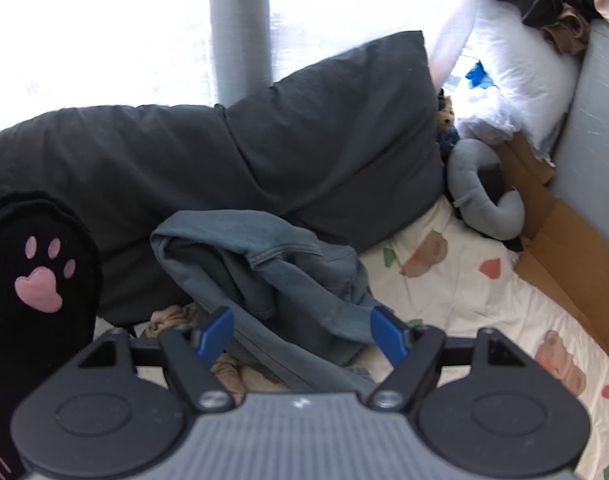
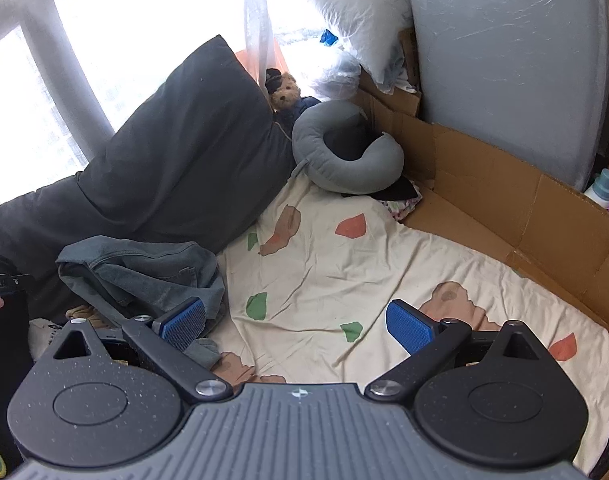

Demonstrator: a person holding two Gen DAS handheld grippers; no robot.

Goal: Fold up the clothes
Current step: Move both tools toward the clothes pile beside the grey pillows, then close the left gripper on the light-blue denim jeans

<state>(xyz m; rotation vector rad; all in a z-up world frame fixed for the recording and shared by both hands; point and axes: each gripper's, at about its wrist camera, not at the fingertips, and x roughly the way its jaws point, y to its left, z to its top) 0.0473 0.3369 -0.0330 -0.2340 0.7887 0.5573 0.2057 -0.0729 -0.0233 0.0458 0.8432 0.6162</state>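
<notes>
A crumpled pair of blue jeans [image 1: 272, 276] lies in a heap on the cream patterned sheet [image 1: 464, 292], against a dark grey pillow. In the right wrist view the same jeans [image 2: 144, 272] sit at the left. My left gripper [image 1: 302, 334] is open, its blue pads spread wide just above the near part of the jeans, holding nothing. My right gripper [image 2: 298, 326] is also open over the bare sheet [image 2: 324, 272], to the right of the jeans, with its left pad [image 2: 184, 322] near a denim edge. A tan garment [image 1: 172, 320] peeks out beneath the jeans.
Dark grey pillows [image 1: 304, 128] line the window side. A grey neck pillow [image 2: 344, 152] and a teddy bear [image 2: 286, 90] sit at the far end. Cardboard [image 2: 504, 200] edges the sheet on the right, beside a grey upright mattress [image 2: 504, 60]. A black paw-print cushion [image 1: 36, 264] stands at the left.
</notes>
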